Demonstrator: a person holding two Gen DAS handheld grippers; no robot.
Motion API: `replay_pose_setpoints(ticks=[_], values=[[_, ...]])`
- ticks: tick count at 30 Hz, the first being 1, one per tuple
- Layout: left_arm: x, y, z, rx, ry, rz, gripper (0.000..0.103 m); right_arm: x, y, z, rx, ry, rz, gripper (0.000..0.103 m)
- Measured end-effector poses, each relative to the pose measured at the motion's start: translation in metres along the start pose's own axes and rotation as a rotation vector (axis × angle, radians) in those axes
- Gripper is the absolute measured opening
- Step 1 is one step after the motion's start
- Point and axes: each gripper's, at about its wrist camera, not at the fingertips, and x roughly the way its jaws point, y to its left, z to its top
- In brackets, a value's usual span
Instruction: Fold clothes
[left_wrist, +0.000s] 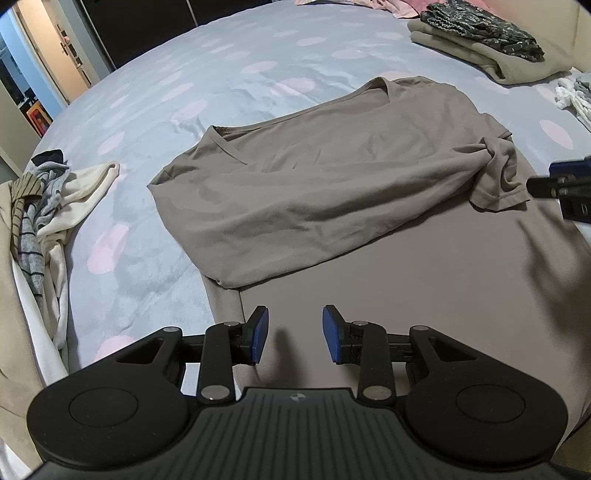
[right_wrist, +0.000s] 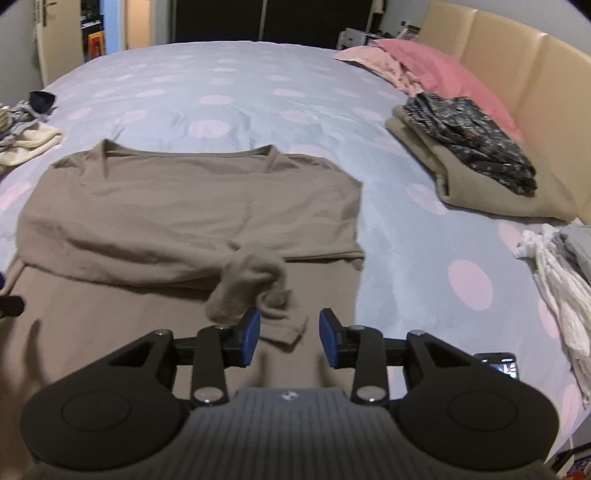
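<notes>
A taupe V-neck T-shirt lies on the bed, its upper part folded down over the lower body. It also shows in the right wrist view. One sleeve lies bunched and twisted on the shirt. My left gripper is open and empty above the shirt's smooth lower part. My right gripper is open and empty, just short of the bunched sleeve's hem. The right gripper also shows at the right edge of the left wrist view.
The bed has a lilac cover with pink dots. A folded stack of clothes sits by the headboard. A loose pile of clothes lies at the left. White cloth and a phone lie at the right.
</notes>
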Motion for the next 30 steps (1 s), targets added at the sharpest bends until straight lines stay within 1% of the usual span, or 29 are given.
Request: replay_pose_setpoints(ticks=[4, 8, 9, 10, 14, 17, 20, 24, 27, 29, 30], values=[[0.0, 0.001, -0.001, -0.003, 0.001, 0.002, 0.03, -0.004, 0.004, -0.008, -0.029, -0.009, 0.074, 0.039], [0.0, 0.004, -0.002, -0.026, 0.007, -0.004, 0.03, -0.003, 0.01, -0.015, -0.061, 0.001, 0.173, 0.039], [-0.001, 0.005, -0.002, -0.03, 0.007, -0.007, 0.03, -0.002, 0.012, -0.017, -0.071, 0.004, 0.193, 0.043], [-0.001, 0.005, -0.002, -0.031, 0.006, -0.008, 0.03, -0.001, 0.014, -0.019, -0.08, 0.003, 0.198, 0.046], [-0.003, 0.008, -0.003, -0.034, -0.001, -0.005, 0.03, 0.003, 0.015, -0.022, -0.09, -0.01, 0.188, 0.046], [-0.002, 0.014, -0.003, -0.057, -0.003, 0.002, 0.03, 0.004, 0.012, -0.022, -0.08, -0.026, 0.183, 0.046], [0.0, 0.02, -0.001, -0.083, -0.004, 0.008, 0.03, 0.005, 0.008, -0.016, -0.076, -0.053, 0.156, 0.046], [0.003, 0.026, 0.0, -0.099, 0.001, 0.007, 0.03, 0.023, 0.004, -0.013, -0.072, -0.036, 0.152, 0.045], [0.004, 0.027, 0.0, -0.103, 0.0, 0.005, 0.03, 0.033, 0.007, -0.014, -0.085, -0.029, 0.18, 0.044], [0.004, 0.027, 0.0, -0.103, 0.0, 0.005, 0.03, 0.037, 0.01, -0.013, -0.093, -0.039, 0.19, 0.042], [0.004, 0.027, 0.0, -0.102, 0.001, 0.006, 0.03, 0.039, 0.012, -0.012, -0.098, -0.04, 0.189, 0.035]])
